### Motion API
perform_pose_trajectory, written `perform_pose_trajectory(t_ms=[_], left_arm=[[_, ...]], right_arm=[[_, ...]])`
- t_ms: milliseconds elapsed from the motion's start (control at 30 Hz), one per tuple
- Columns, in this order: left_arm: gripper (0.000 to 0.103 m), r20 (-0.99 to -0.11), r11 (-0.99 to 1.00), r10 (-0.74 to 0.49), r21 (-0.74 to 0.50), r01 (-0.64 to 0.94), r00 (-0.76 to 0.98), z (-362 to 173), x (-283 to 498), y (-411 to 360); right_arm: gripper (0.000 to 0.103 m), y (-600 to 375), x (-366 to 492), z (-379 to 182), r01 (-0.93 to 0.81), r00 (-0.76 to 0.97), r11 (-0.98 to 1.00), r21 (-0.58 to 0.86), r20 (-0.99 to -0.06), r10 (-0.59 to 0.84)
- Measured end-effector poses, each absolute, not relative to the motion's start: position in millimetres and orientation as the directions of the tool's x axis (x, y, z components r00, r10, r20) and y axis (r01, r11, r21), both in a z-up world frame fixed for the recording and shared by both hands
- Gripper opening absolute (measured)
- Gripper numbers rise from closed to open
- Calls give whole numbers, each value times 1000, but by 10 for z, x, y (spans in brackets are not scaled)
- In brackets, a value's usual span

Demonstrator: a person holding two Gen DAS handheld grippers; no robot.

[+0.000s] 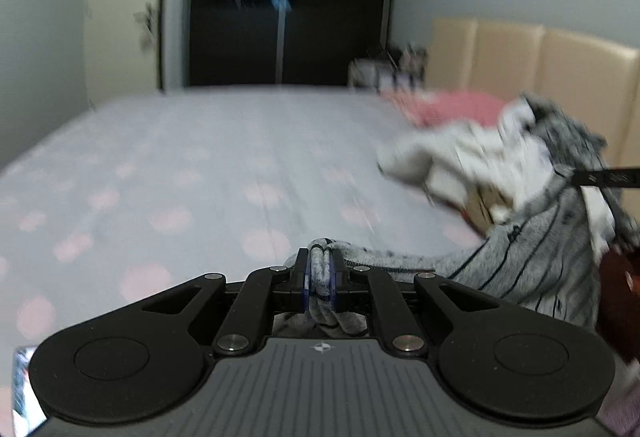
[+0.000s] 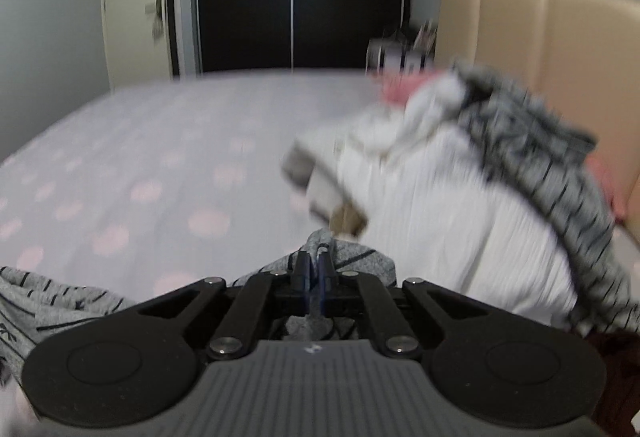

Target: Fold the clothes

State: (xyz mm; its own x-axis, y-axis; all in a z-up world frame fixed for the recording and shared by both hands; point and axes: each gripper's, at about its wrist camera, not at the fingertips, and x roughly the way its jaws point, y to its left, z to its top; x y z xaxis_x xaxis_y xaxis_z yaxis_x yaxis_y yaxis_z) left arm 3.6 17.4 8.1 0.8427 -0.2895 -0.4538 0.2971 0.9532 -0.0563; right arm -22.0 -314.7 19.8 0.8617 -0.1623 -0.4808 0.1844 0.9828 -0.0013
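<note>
My left gripper (image 1: 320,257) is clenched on a bunched fold of the grey striped garment (image 1: 532,261); cloth fills the gap between the blue pads. From there the garment stretches off to the right, toward the heap of clothes (image 1: 480,157) near the beige headboard (image 1: 540,65).

My right gripper (image 2: 314,263) is also clamped tight on the grey striped garment (image 2: 352,257), a thin edge of it pinched between the fingers. More of the same fabric hangs at lower left in that view.

Both views are blurred. The bedsheet (image 1: 180,173), pale with pink dots, lies under everything. A white garment (image 2: 432,205) sits in the heap, with a pink item (image 2: 400,89) behind it.
</note>
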Motion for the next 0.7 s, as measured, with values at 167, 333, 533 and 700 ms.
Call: perform_pose_trajectory(t_ms=[167, 333, 533, 700], left_arm=[[7, -423, 965, -254, -57, 255, 870, 256, 53, 346], [6, -546, 955, -279, -70, 289, 790, 53, 137, 351], [6, -632, 876, -474, -268, 401, 613, -238, 168, 292], [6, -717, 820, -523, -273, 504, 461, -495, 104, -44]], right_arm=[[5, -3089, -325, 487, 181, 915, 984, 4, -366, -167], [5, -3109, -261, 378, 166, 871, 986, 15, -471, -139], [1, -3373, -316, 136, 304, 791, 952, -38, -547, -274], [2, -3697, -477, 57, 398, 758, 917, 26, -572, -314]])
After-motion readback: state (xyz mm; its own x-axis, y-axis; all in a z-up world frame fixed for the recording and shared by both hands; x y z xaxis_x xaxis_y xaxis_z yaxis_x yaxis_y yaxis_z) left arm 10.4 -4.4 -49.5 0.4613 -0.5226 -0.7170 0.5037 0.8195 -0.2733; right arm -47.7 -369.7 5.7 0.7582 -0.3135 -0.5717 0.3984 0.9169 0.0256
